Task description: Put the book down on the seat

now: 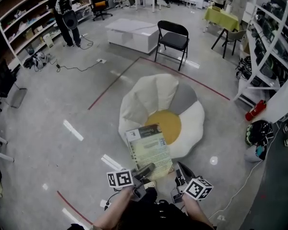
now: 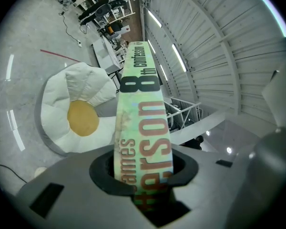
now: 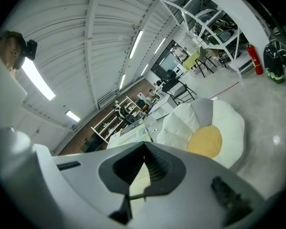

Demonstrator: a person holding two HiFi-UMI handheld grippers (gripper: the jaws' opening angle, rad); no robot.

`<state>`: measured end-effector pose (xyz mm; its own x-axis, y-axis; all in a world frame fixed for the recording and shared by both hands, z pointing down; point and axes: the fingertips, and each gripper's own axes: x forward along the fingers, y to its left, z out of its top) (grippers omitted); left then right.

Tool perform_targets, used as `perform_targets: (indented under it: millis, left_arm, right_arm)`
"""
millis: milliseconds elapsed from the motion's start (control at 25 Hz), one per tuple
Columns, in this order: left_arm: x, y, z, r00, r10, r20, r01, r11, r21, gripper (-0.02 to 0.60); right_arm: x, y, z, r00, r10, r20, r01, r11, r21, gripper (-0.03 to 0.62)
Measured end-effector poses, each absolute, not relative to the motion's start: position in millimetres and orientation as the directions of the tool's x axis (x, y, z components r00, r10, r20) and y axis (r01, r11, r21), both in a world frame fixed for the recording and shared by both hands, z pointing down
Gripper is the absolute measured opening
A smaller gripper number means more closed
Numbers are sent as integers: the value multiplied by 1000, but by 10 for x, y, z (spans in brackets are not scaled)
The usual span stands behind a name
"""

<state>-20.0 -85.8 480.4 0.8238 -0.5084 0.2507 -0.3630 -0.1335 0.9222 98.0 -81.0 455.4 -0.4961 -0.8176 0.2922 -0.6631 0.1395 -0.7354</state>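
2 hand-held grippers clamp 1 book near 1 seat.

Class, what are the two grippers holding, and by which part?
The pale green paperback book: left gripper clamps its spine's near end, right gripper its near right corner.

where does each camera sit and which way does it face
Head view: on the head, facing steeply down at book and seat; forearms, left claw, right claw show.
Left gripper view: on the left claw, along its jaws, shut on the book's spine; seat beyond.
Right gripper view: on the right claw, along its jaws, shut on the book's edge; seat beyond.
All three share book and seat.
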Motion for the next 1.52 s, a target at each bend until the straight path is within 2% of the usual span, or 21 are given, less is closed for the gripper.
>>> perform_targets:
  millis: [320, 1000, 1520]
  left_arm:
    - [-275, -1373, 5021, 821, -502, 271, -378, -124, 917, 161]
    - [-90, -2431, 5435, 743, -567, 356, -445, -21, 895, 161]
    - [-27, -3365, 6387, 709, -586, 393, -465, 31, 885, 161]
  right_arm:
    - [807, -1320, 4682, -526, -797, 296, -665, 168, -728, 11]
    - [1096, -2502, 5044, -627, -690, 362, -667, 234, -708, 11]
    - [1077, -3580, 6052, -705, -591, 393, -638, 284, -716, 11]
